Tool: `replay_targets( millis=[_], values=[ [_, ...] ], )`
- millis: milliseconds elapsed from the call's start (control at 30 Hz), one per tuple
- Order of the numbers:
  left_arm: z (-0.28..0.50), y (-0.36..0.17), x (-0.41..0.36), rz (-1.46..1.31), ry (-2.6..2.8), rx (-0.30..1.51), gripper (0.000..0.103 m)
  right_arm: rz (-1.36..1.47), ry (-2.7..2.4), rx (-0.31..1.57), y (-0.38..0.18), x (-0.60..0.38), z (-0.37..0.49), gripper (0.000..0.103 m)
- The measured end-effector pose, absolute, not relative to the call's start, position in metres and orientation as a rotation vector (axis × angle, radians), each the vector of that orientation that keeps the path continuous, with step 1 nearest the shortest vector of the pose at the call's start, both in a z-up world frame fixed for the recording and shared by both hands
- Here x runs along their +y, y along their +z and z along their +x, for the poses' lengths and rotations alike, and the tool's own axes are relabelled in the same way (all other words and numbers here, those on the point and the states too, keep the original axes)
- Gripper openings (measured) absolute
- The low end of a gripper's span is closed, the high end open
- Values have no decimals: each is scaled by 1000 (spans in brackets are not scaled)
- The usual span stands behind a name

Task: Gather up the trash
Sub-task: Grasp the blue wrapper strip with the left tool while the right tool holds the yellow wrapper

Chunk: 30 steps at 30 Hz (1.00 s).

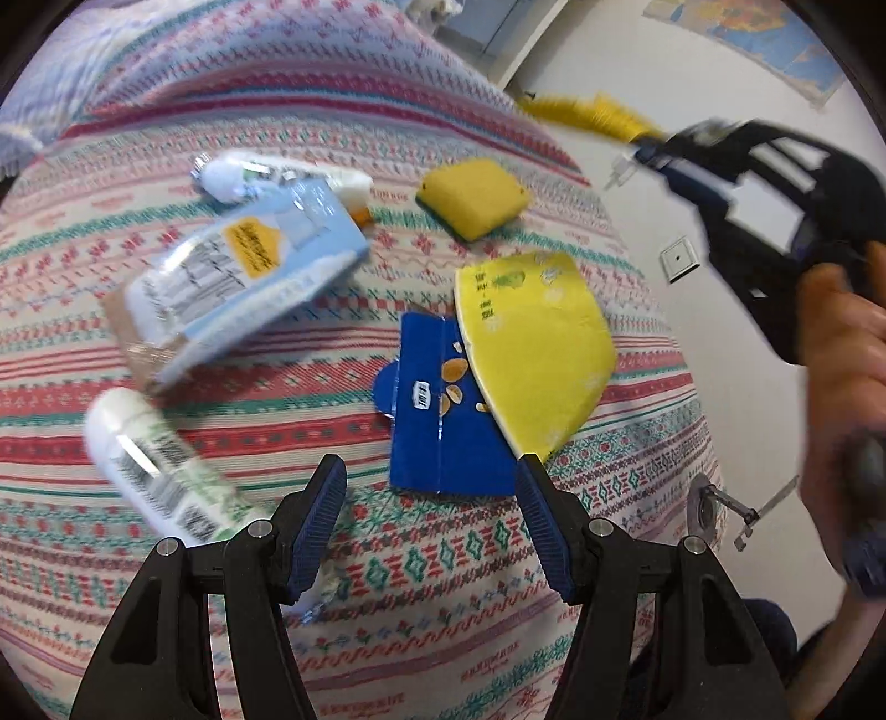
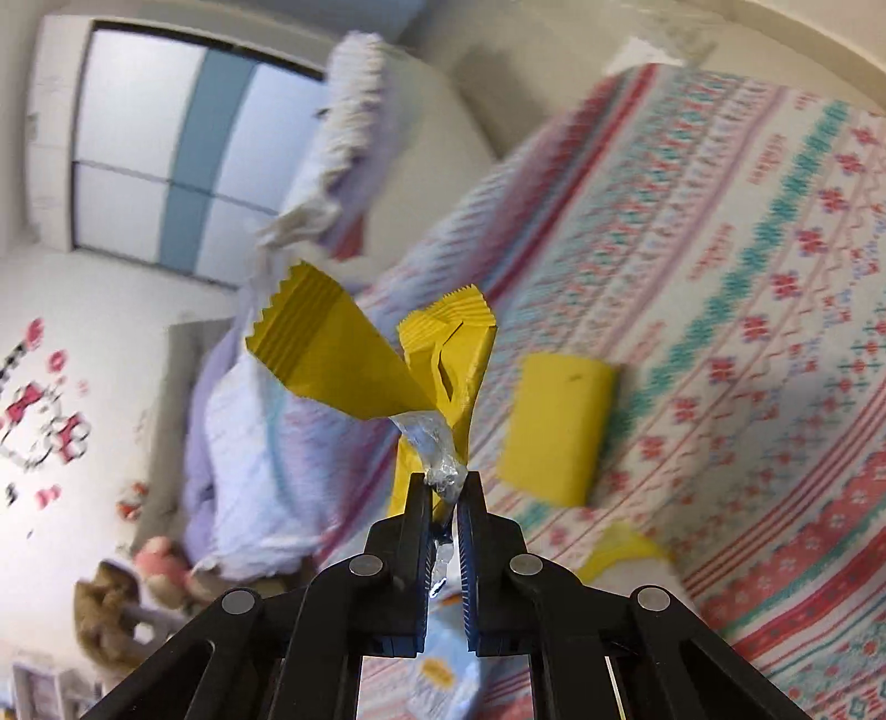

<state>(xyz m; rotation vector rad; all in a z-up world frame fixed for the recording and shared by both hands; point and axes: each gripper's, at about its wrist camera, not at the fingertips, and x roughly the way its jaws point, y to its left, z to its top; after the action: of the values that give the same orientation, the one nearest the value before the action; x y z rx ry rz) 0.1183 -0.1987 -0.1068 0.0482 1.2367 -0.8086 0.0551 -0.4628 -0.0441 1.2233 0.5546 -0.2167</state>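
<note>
**Trash scattered on a patterned bedspread, one wrapper lifted clear**

A bed fills most of both views, covered by a bedspread (image 1: 343,111) woven in bands of red, teal and cream. In the right wrist view a lilac-and-white pillow (image 2: 243,454) lies at 9 o'clock against a pale headboard, and beyond it, at 10 o'clock, stands a wardrobe (image 2: 166,149) with white and blue panels. Pink and red stickers dot the wall (image 2: 50,399) at the far left; soft toys (image 2: 138,581) sit at 8 o'clock. In the left wrist view a map (image 1: 764,33) hangs on the white wall at 1 o'clock.

On the spread, in the left wrist view, a pale blue packet (image 1: 238,282) lies at 9 o'clock of centre, a yellow carton (image 1: 537,349) at 3 o'clock overlaps a flattened blue box (image 1: 437,437), a white tube (image 1: 160,476) lies at 8 o'clock, a second white tube (image 1: 238,177) at 11 o'clock, and a yellow sponge (image 1: 473,196) at 12 o'clock.

The left gripper (image 1: 432,487) hangs over the spread with its jaws wide apart and nothing between them, the blue box just ahead. The right gripper (image 2: 444,487) is clamped on the clear, crumpled end of a yellow wrapper (image 2: 354,354), held in the air off the bed; the left view shows it at 2 o'clock in a person's hand (image 1: 841,354).
</note>
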Motion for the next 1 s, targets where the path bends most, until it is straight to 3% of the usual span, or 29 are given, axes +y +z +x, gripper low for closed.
replay_targets(
  millis=[133, 200, 233, 267, 633, 1000],
  values=[
    [118, -115, -221, 88, -792, 1225, 66, 1208, -204, 561, -44, -462, 43, 8],
    [115, -115, -228, 81, -800, 1219, 58, 1213, -206, 575, -48, -464, 38, 8],
    [114, -115, -231, 72, -801, 1218, 25, 1223, -205, 583, -52, -466, 36, 8],
    [113, -118, -233, 74, -807, 1235, 5, 1233, -205, 584, -54, -467, 33, 8],
    [91, -81, -220, 114, -830, 1119, 0, 1234, -221, 548, -43, -474, 24, 8],
    [97, -36, -160, 56, -810, 1055, 0, 1198, -239, 562, -42, -469, 24, 8]
  ],
)
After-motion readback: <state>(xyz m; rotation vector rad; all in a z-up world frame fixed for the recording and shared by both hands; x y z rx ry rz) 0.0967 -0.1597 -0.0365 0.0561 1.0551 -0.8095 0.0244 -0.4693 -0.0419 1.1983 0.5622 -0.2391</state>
